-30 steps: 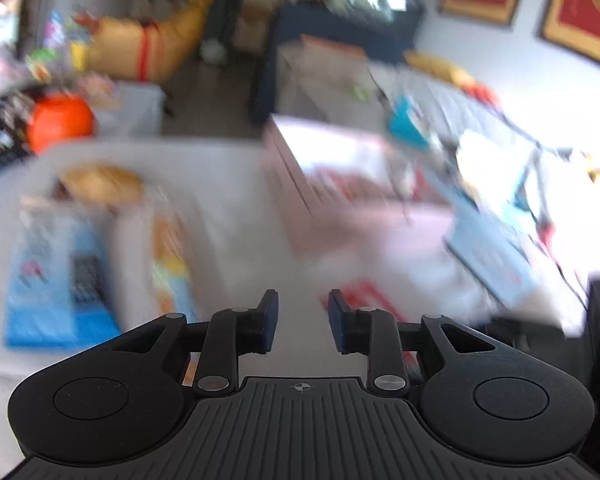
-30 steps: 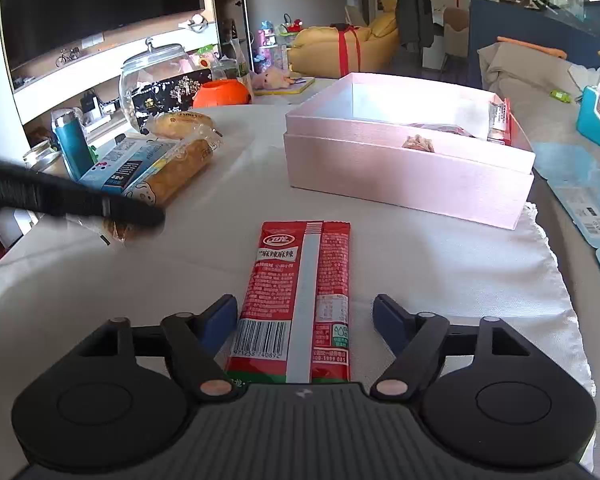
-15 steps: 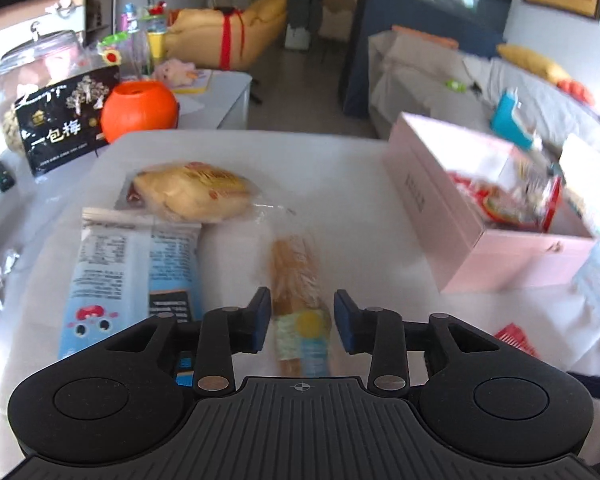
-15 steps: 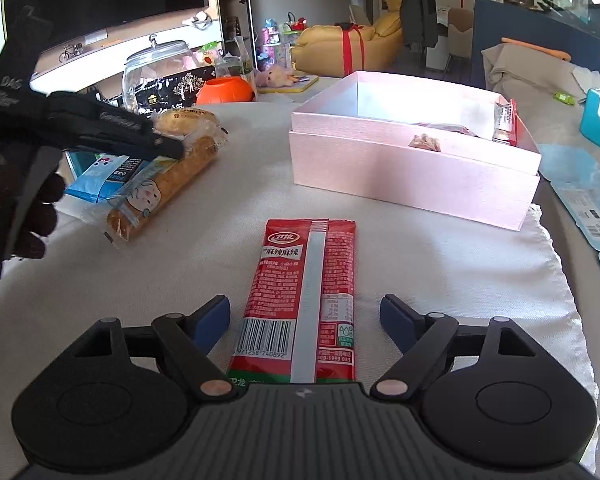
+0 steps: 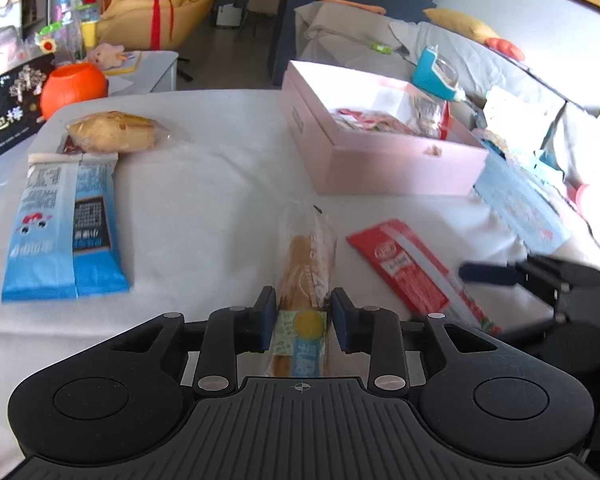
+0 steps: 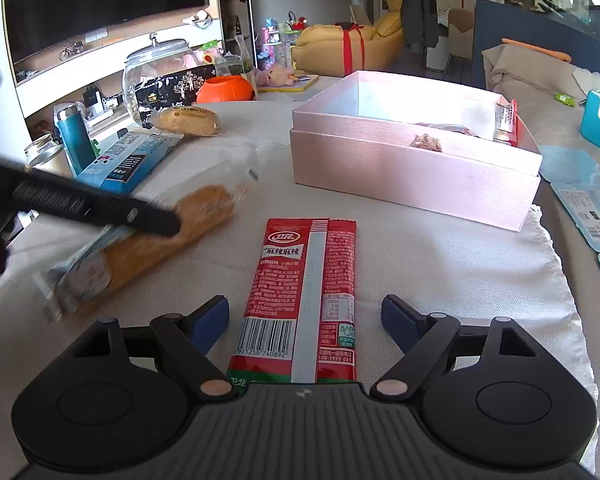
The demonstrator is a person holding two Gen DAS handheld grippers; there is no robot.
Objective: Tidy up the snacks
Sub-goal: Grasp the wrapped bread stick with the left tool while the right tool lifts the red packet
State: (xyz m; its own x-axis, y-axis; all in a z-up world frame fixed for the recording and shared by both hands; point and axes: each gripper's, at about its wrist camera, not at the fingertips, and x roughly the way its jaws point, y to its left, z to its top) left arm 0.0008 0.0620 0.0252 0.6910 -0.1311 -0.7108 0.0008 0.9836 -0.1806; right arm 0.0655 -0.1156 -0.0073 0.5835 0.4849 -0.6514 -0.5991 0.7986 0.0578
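Observation:
My left gripper (image 5: pixel 303 322) is shut on a long bread stick in a clear wrapper (image 5: pixel 306 276) and holds it over the white tablecloth; it shows blurred in the right wrist view (image 6: pixel 152 246). My right gripper (image 6: pixel 305 322) is open, its jaws on either side of a red spicy-strip packet (image 6: pixel 304 296) that lies flat on the cloth, also in the left wrist view (image 5: pixel 412 268). An open pink box (image 5: pixel 384 168) with several snacks inside stands beyond, and shows in the right wrist view (image 6: pixel 412 164).
A blue-and-white snack packet (image 5: pixel 60 228) and a wrapped bun (image 5: pixel 114 132) lie at the left. An orange pot (image 5: pixel 74 88), a glass jar (image 6: pixel 156 76) and a teal bottle (image 6: pixel 72 138) stand beyond the table's left edge. Blue packs (image 6: pixel 584 196) lie right.
My left gripper has carried the bread stick from beside the blue packet rightward, toward the red packet and the pink box. My right gripper has stayed over the red packet, still open.

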